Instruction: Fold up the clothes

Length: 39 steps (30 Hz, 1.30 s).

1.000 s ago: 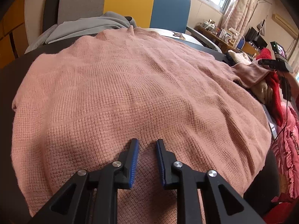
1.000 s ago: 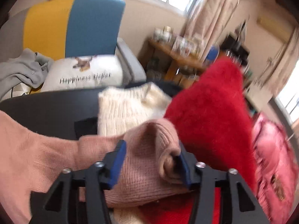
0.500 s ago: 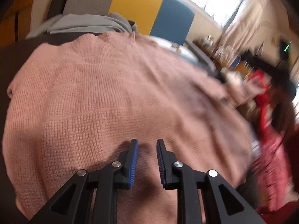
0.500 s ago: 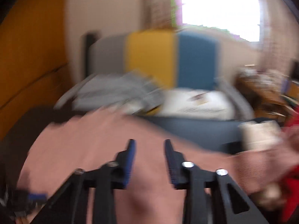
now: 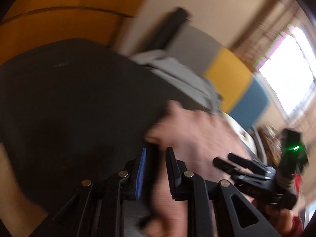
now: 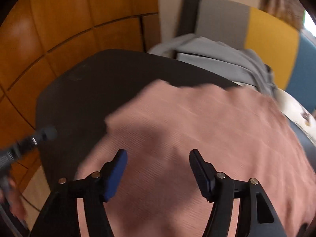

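Observation:
A pink knit sweater (image 6: pixel 197 138) lies spread on the dark table (image 6: pixel 83 90); its left edge (image 5: pixel 158 134) shows in the blurred left wrist view. My left gripper (image 5: pixel 156 156) hangs over that edge, tilted. Its jaws stand a narrow gap apart with nothing gripped. My right gripper (image 6: pixel 158 164) hovers over the sweater's body. Its jaws are opening wide with only the fabric beneath them. The left wrist view also shows the right gripper (image 5: pixel 224 158) low on the right, with a green light on its body.
A grey garment (image 6: pixel 227 57) lies at the table's far edge, against a seat back with grey, yellow (image 6: pixel 272 45) and blue panels. A white cushion (image 6: pixel 292 108) sits right of the sweater. An orange wood wall (image 6: pixel 59 29) stands on the left. A hand (image 6: pixel 13 203) holds a dark handle at the left edge.
My right gripper let go of the pink sleeve cuff by the red garment and swung left over the sweater's body. The left gripper rolled and moved to the sweater's left edge.

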Available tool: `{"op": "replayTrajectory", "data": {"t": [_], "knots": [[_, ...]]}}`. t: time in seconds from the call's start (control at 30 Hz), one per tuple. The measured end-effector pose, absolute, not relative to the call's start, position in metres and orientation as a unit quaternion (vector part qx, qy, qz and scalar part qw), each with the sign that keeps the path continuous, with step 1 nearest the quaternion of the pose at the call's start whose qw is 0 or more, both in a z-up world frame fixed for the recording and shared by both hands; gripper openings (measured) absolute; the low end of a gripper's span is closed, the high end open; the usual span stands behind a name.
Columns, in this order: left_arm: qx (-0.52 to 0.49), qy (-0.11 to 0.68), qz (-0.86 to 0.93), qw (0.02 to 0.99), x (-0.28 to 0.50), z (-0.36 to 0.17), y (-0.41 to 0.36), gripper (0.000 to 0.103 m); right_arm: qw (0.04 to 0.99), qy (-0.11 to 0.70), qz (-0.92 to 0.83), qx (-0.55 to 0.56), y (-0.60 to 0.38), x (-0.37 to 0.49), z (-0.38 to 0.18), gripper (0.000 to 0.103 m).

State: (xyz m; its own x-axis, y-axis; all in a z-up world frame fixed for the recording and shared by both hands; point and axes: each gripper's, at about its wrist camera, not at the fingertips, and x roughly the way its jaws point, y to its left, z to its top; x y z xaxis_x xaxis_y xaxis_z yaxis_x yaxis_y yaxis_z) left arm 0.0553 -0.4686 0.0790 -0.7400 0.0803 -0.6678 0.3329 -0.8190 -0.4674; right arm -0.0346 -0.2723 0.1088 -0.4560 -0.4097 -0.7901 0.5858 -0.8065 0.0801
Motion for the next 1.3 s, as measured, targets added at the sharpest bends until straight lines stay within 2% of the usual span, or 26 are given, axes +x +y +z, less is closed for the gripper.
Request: {"op": "replayTrajectory", "data": {"t": [0.07, 0.2, 0.27, 0.3, 0.33, 0.37, 0.4, 0.53, 0.67, 0.93, 1.03, 1.13, 1.3], "knots": [[0.359, 0.31, -0.876, 0.087, 0.065, 0.071, -0.48, 0.02, 0.29, 0.112, -0.839, 0.446, -0.307, -0.036, 0.104, 0.069], [0.375, 0.312, -0.869, 0.086, 0.074, 0.057, -0.483, 0.02, 0.224, 0.204, -0.833, 0.463, -0.357, -0.042, 0.074, 0.07], [0.38, 0.307, -0.869, 0.074, 0.075, 0.053, -0.48, 0.02, 0.216, 0.203, -0.823, 0.485, -0.359, -0.049, 0.057, 0.069], [0.381, 0.304, -0.871, 0.068, 0.074, 0.052, -0.477, 0.02, 0.221, 0.181, -0.82, 0.496, -0.354, -0.051, 0.051, 0.057], [0.379, 0.3, -0.873, 0.058, 0.074, 0.05, -0.475, 0.02, 0.23, 0.151, -0.82, 0.501, -0.345, -0.055, 0.049, 0.036], [0.378, 0.297, -0.875, 0.051, 0.07, 0.049, -0.476, 0.02, 0.243, 0.121, -0.822, 0.501, -0.333, -0.059, 0.052, 0.027], [0.376, 0.294, -0.878, 0.044, 0.066, 0.047, -0.477, 0.02, 0.262, 0.089, -0.822, 0.499, -0.319, -0.062, 0.058, 0.01], [0.376, 0.286, -0.881, 0.013, 0.048, 0.049, -0.465, 0.021, 0.281, -0.04, -0.837, 0.468, -0.239, -0.065, 0.095, 0.01], [0.373, 0.271, -0.887, -0.025, 0.028, 0.054, -0.442, 0.023, 0.224, -0.138, -0.85, 0.456, -0.138, -0.056, 0.108, 0.01], [0.407, 0.212, -0.882, -0.104, -0.028, 0.052, -0.376, 0.023, 0.097, -0.195, -0.849, 0.482, -0.005, -0.029, 0.054, 0.009], [0.426, 0.19, -0.877, -0.117, -0.042, 0.045, -0.36, 0.024, 0.1, -0.177, -0.867, 0.454, 0.0, -0.019, 0.051, 0.008], [0.427, 0.222, -0.864, -0.15, -0.045, 0.043, -0.353, 0.027, 0.103, -0.112, -0.894, 0.421, -0.012, -0.01, 0.051, 0.009], [0.415, 0.223, -0.855, -0.216, -0.053, 0.049, -0.329, 0.035, 0.117, -0.152, -0.892, 0.41, 0.008, -0.004, 0.048, 0.009]]}}
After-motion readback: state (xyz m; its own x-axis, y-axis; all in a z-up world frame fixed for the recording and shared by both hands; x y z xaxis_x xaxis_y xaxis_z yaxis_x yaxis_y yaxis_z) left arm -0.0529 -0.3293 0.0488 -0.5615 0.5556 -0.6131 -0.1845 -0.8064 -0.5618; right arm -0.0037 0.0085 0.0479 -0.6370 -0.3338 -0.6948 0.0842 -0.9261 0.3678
